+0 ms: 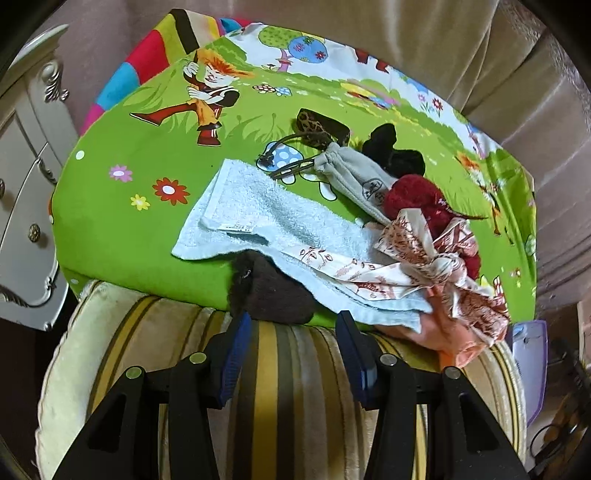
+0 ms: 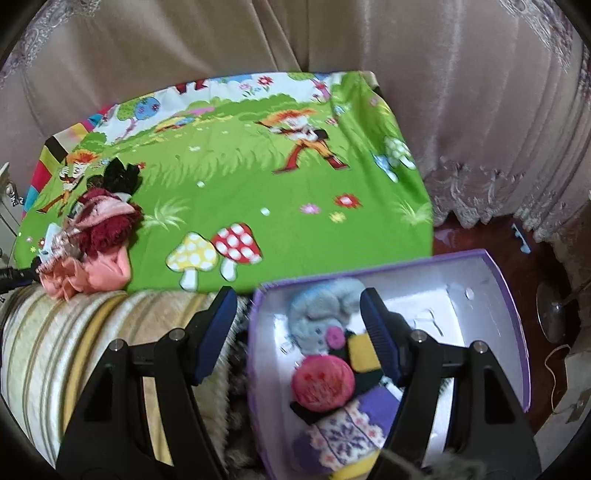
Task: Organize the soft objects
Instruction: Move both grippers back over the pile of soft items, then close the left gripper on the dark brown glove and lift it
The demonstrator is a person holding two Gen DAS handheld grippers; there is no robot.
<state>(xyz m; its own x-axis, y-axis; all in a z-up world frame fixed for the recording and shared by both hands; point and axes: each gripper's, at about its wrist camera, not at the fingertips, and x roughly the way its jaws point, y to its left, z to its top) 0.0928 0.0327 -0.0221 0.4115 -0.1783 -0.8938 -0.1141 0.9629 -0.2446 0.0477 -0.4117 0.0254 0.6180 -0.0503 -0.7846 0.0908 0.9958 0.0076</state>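
While I watch through both wrist cameras, the work surface is a raised pad covered by a bright green cartoon sheet (image 1: pixel 122 206) printed with mushrooms, flowers and an orange-haired child. A striped multicoloured blanket (image 1: pixel 155 59) shows under its far left corner. Beige velvet curtains (image 2: pixel 258 33) hang behind, with a lace hem reaching dark red floor at the right. A cream drawer cabinet (image 1: pixel 26 192) with silver trim stands off the sheet's left edge. A cream and gold striped cushion (image 1: pixel 110 350) lies against the near edge.

My left gripper (image 1: pixel 291 332) is wide open and holds nothing, poised at the near edge just before a dark brown knitted piece (image 1: pixel 273 291) that pokes out from under a pale blue towel (image 1: pixel 258 214). Toward the right side of the sheet the pile continues: a grey drawstring pouch (image 1: pixel 351 177), a leopard-print item (image 1: pixel 317 129), black fabric (image 1: pixel 391 151), a dark red woolly piece (image 1: pixel 417 199), a white and rust patterned scarf (image 1: pixel 424 258) and peach cloth (image 1: pixel 450 339) hanging over the near edge.

My right gripper (image 2: pixel 299 306) is also spread wide and empty, above a purple box (image 2: pixel 517 314) beside the sheet's near right corner. Inside the box lie a grey plush toy (image 2: pixel 317 314), a pink round pad (image 2: pixel 321 380) and a purple patterned sock (image 2: pixel 351 424).
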